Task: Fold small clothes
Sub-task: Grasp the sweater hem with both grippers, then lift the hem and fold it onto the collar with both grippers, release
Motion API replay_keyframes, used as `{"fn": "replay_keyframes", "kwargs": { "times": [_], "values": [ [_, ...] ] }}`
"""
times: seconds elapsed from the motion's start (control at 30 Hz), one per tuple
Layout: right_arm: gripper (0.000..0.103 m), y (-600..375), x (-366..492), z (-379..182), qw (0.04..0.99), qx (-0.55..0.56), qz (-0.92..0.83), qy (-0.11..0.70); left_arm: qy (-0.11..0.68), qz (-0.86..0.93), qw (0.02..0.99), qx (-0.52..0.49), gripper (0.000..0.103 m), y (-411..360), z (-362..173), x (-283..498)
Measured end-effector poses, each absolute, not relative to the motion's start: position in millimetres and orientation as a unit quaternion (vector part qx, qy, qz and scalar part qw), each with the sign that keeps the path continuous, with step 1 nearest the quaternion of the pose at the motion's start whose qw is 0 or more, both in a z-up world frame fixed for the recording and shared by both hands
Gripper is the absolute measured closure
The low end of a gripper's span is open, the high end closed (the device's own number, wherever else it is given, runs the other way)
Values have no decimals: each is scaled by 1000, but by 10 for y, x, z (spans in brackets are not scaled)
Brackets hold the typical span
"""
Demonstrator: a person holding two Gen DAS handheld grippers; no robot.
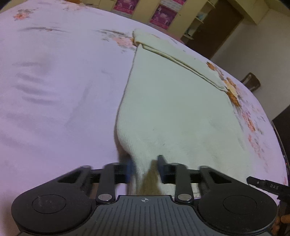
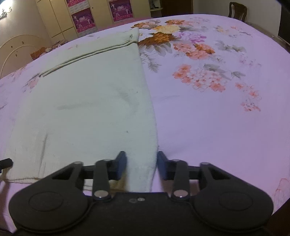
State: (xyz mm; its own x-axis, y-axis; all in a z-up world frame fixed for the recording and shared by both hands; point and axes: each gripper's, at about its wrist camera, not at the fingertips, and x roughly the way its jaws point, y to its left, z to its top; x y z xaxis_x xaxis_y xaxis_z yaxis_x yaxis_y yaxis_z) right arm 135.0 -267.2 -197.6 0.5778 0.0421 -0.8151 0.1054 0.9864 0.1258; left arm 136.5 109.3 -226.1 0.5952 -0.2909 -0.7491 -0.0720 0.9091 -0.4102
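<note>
A pale cream knit cloth point(image 1: 174, 101) lies flat on the floral bedsheet point(image 1: 54, 90), with a folded band along its far edge. My left gripper point(image 1: 145, 163) is shut on the cloth's near left corner, which bunches up between the fingers. In the right wrist view the same cloth point(image 2: 94, 101) fills the left half. My right gripper point(image 2: 141, 163) has the cloth's near right corner between its fingers, closed on its edge.
The bedsheet point(image 2: 217, 118) is pink-white with orange and purple flowers. Cabinets with posters point(image 2: 81, 18) stand behind the bed, a wooden chair point(image 2: 237, 9) at the far right. The other gripper's tip point(image 1: 266, 185) shows at the right in the left wrist view.
</note>
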Motion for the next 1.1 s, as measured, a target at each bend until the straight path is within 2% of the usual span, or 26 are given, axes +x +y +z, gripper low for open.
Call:
{"fn": "replay_keyframes", "kwargs": {
  "times": [0.03, 0.1, 0.13, 0.33, 0.53, 0.8, 1.1],
  "values": [
    [76, -2672, 1354, -1973, 883, 84, -15, 461, 451, -71, 865, -209, 91, 1098, -2277, 1404],
    [92, -2687, 1377, -1971, 877, 103, -4, 469, 456, -81, 860, -216, 93, 1094, -2285, 1463],
    [95, -2693, 1388, -1971, 873, 114, 5, 474, 456, -89, 859, -216, 94, 1080, -2272, 1489],
    [96, -2750, 1450, -1800, 877, 168, 44, 448, 432, -123, 867, -215, 94, 1016, -2055, 1660],
    [96, -2726, 1744, -1411, 898, 186, 71, 393, 370, -125, 892, -228, 95, 1048, -1663, 2111],
    [96, -2785, 2762, -1111, 916, 195, 84, 340, 316, -108, 912, -238, 95, 1036, -1442, 3162],
    [97, -2756, 4172, -1327, 918, 211, 78, 328, 303, -74, 915, -254, 95, 877, -1706, 4496]
  ]
}}
